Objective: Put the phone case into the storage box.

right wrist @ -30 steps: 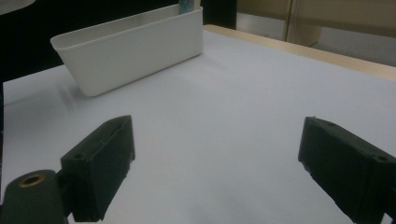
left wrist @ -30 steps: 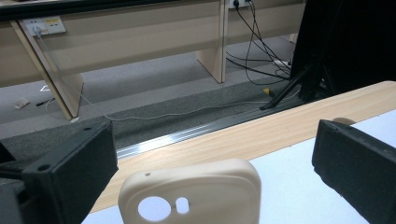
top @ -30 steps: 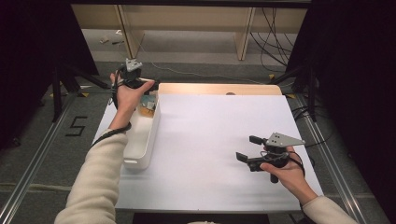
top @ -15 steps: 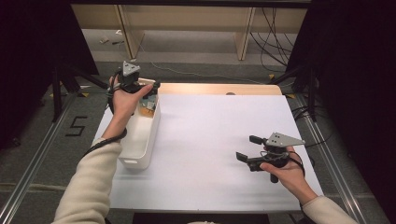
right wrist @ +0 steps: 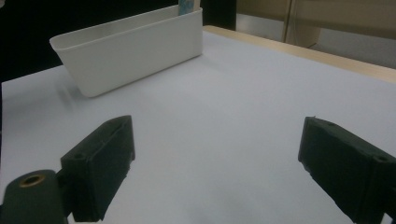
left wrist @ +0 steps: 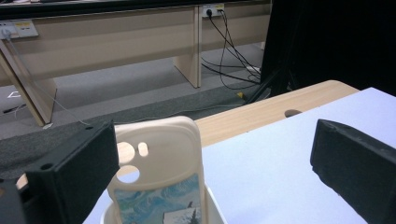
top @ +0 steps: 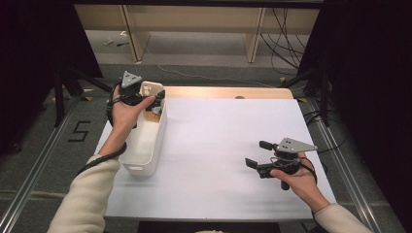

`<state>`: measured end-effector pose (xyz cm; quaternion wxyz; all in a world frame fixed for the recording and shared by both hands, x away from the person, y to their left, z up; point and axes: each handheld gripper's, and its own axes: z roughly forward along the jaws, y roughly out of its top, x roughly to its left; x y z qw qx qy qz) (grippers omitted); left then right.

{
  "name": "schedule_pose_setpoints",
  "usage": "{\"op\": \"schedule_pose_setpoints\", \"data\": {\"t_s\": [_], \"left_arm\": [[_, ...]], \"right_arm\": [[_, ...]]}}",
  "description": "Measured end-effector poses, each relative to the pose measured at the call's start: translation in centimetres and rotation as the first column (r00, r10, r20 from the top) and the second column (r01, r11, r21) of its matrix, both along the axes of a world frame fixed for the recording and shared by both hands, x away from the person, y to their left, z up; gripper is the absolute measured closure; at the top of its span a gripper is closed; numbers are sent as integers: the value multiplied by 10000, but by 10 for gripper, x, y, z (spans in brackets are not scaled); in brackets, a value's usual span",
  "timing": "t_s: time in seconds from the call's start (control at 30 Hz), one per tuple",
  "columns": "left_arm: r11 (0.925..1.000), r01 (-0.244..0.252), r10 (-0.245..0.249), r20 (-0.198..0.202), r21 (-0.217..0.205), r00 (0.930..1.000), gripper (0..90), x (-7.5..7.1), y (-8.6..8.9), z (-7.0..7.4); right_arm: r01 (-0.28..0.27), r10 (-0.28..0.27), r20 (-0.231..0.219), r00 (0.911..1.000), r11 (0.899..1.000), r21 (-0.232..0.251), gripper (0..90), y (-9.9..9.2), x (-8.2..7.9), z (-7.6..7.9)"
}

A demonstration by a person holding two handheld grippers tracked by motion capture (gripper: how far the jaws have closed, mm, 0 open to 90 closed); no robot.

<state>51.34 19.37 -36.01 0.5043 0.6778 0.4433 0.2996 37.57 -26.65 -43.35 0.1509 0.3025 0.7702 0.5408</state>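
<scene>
A cream phone case [left wrist: 159, 163] with a blue printed picture stands upright at the far end of a white bin [top: 154, 145]. My left gripper [left wrist: 208, 140] is open wide around the case, which sits close to the left jaw and far from the right one. In the high view the left gripper [top: 154, 97] hovers over the bin's far end, with the case [top: 150, 89] beside the hand. My right gripper [top: 257, 154] stands open above the white table sheet at the right with nothing between its jaws. The right gripper [right wrist: 215, 140] faces the bin [right wrist: 130, 51].
The white sheet [top: 223, 141] covers most of the table, with a strip of bare wood [top: 228, 92] along the far edge. Beyond it are wooden bench legs [top: 255, 34] and cables [top: 286, 29] on the floor. Black curtains flank both sides.
My left hand has shifted a little nearer over the bin's far end, and the cream case now shows beside the gripper. The right hand has stayed still.
</scene>
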Motion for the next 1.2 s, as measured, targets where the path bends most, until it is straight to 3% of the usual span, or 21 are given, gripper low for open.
{"op": "schedule_pose_setpoints", "data": {"t_s": [0.73,0.9,1.2], "left_arm": [[9976,685,-686,157,58,9975,6,-38,-5,-9],[9958,881,-877,170,-230,9960,7,-46,-6,-12],[9939,1095,-1091,321,-115,9935,11,-63,-10,-18]], "right_arm": [[14,-14,-4,10000,10000,4,118,0,0,0],[2,-2,-3,10000,10000,-22,118,0,0,0],[30,-30,-25,10000,10000,-6,118,0,0,0]]}}
